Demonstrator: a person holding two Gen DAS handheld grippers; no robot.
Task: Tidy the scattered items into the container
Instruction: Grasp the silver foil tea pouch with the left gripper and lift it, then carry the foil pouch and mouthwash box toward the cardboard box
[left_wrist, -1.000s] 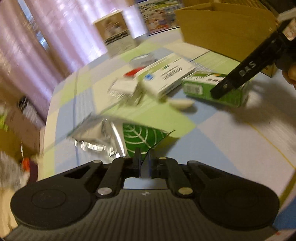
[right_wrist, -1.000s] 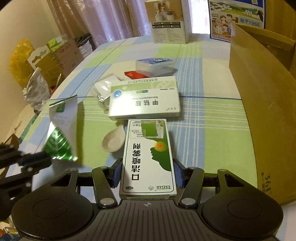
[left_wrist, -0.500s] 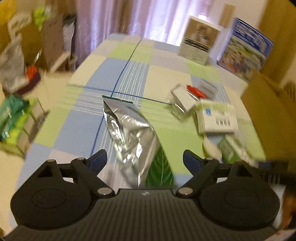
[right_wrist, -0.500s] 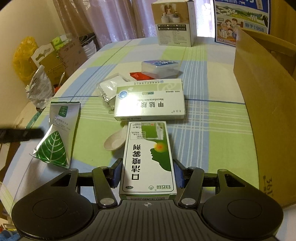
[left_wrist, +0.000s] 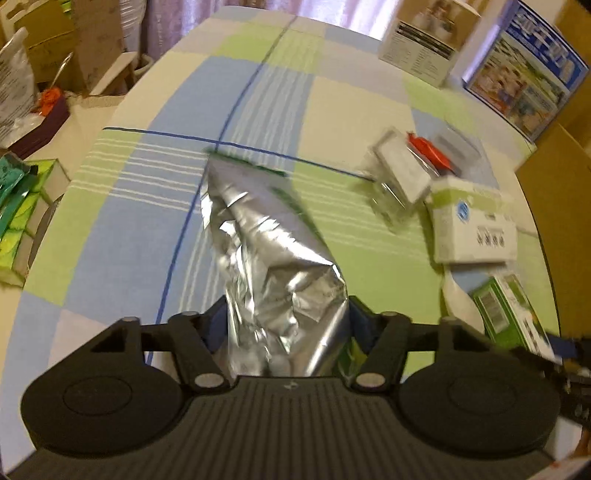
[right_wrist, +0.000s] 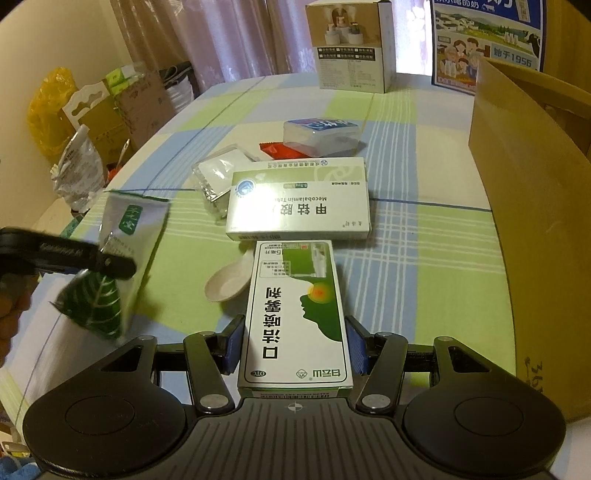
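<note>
My left gripper (left_wrist: 286, 325) is shut on a silver foil pouch (left_wrist: 266, 258) with a green leaf print, which it holds tilted above the table; the pouch (right_wrist: 122, 258) and the left gripper's fingers (right_wrist: 70, 254) show at the left of the right wrist view. My right gripper (right_wrist: 295, 347) is shut on a green and white medicine box (right_wrist: 297, 310) that lies lengthwise between its blue pads. The brown cardboard box (right_wrist: 535, 206) stands at the right edge of the table.
On the checked tablecloth (right_wrist: 424, 258) lie a white and green tablet box (right_wrist: 299, 199), a white spoon (right_wrist: 229, 284), a foil blister pack (right_wrist: 218, 177), a red sachet (right_wrist: 277, 149) and a clear plastic case (right_wrist: 321, 134). A white carton (right_wrist: 351, 48) and poster stand at the back.
The left gripper let go of the pouch's corner, opened wide behind the pouch as it lay on the table, then closed on its body and tilted it up. The right gripper stayed still.
</note>
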